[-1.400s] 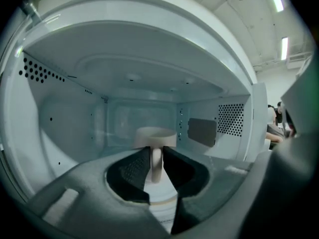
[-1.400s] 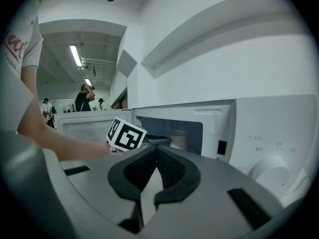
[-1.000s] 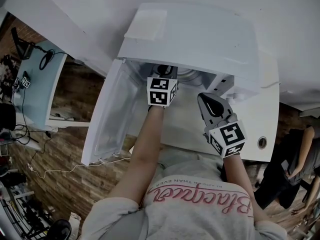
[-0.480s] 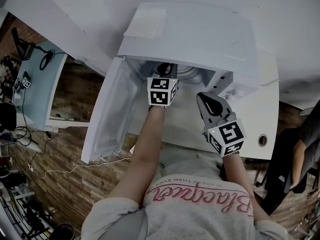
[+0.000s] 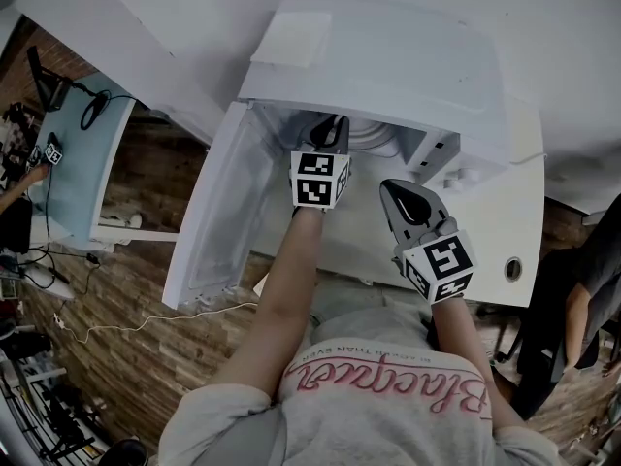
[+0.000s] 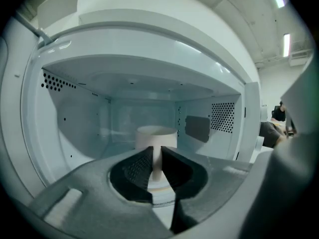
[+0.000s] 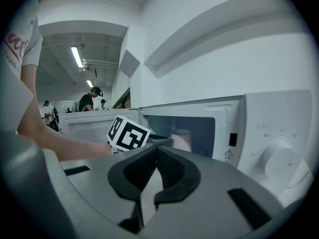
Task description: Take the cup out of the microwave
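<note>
Two grippers are at the open white microwave (image 5: pixel 388 56), whose door (image 5: pixel 218 212) is swung out to its left. The left gripper (image 5: pixel 331 132) reaches into the microwave's cavity, its marker cube just outside the opening. In the left gripper view, the white cup (image 6: pixel 156 135) stands upright near the middle of the cavity floor, straight ahead of the left gripper (image 6: pixel 155 156). The jaws are drawn close, and a narrow upright white part on the cup's near side fills the slit between them, so they look clamped on the cup. The rest of the cup rises behind the jaw tips.

The right gripper (image 5: pixel 396 194) hangs outside the microwave, in front of its right part, with nothing in it. In the right gripper view, its jaws (image 7: pixel 156 151) meet at the tips. That view looks across the microwave's front, showing the cup (image 7: pixel 182 139) inside the cavity and the control dial (image 7: pixel 279 159) on the right.
</note>
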Demonstrator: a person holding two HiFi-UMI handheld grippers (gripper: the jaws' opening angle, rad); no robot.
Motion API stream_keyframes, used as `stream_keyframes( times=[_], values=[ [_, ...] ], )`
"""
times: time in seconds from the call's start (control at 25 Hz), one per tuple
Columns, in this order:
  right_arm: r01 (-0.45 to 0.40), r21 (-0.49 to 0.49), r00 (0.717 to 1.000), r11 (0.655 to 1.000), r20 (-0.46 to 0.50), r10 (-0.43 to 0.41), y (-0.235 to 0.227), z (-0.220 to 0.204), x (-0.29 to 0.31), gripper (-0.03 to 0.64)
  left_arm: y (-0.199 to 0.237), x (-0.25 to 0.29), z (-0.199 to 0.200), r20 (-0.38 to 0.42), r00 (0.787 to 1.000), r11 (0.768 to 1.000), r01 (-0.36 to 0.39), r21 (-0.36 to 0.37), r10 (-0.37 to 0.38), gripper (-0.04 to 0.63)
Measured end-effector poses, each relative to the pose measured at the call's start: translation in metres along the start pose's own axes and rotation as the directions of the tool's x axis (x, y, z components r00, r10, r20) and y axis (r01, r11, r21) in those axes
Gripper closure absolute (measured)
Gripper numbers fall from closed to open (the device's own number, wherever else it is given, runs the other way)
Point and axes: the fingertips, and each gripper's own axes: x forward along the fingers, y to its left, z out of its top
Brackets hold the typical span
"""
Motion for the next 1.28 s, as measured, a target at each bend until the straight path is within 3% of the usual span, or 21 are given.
stream_keyframes(
  times=[1.28],
  values=[
    [-0.053, -0.034, 0.999, 0.998, 0.006, 0.054, 0.054, -0.004, -0.032, 0.606, -0.022, -0.083, -0.006, 0.07, 0.997, 1.0, -0.01, -0.002, 0.01, 0.545]
  ],
)
